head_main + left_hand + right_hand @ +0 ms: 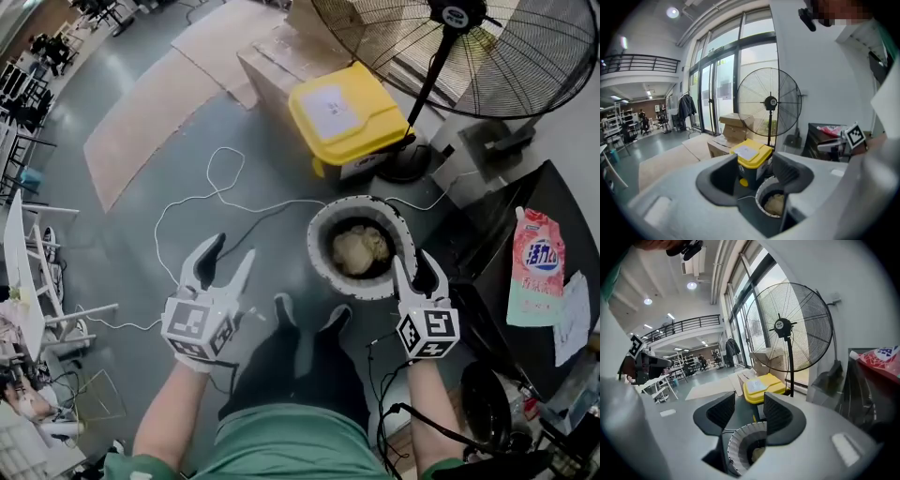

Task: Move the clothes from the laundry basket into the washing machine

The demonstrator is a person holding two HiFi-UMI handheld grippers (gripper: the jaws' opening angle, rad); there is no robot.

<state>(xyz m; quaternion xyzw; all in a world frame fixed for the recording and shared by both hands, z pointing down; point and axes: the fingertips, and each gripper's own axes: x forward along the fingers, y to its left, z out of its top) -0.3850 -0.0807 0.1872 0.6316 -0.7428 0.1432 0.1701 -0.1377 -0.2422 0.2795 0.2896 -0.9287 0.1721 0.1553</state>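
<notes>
A round white laundry basket point(323, 225) stands on the grey floor just beyond my feet, with a beige bundle of clothes point(361, 249) at its bottom. My left gripper point(231, 253) hovers to the left of the basket, open and empty. The right gripper point(417, 266) is at the basket's near right rim, also open with nothing between its fingers. In the left gripper view the basket point(761, 193) and clothes point(774, 204) show below the gripper point(754, 180). The right gripper view looks past its gripper point(749, 416) onto the ribbed basket point(737, 446).
A yellow-lidded bin point(347, 114) and cardboard boxes point(272, 66) stand behind the basket, beside a large floor fan point(469, 42). A black-topped unit point(487, 244) at the right carries a pink detergent pouch point(534, 267). White cable point(202, 206) trails over the floor.
</notes>
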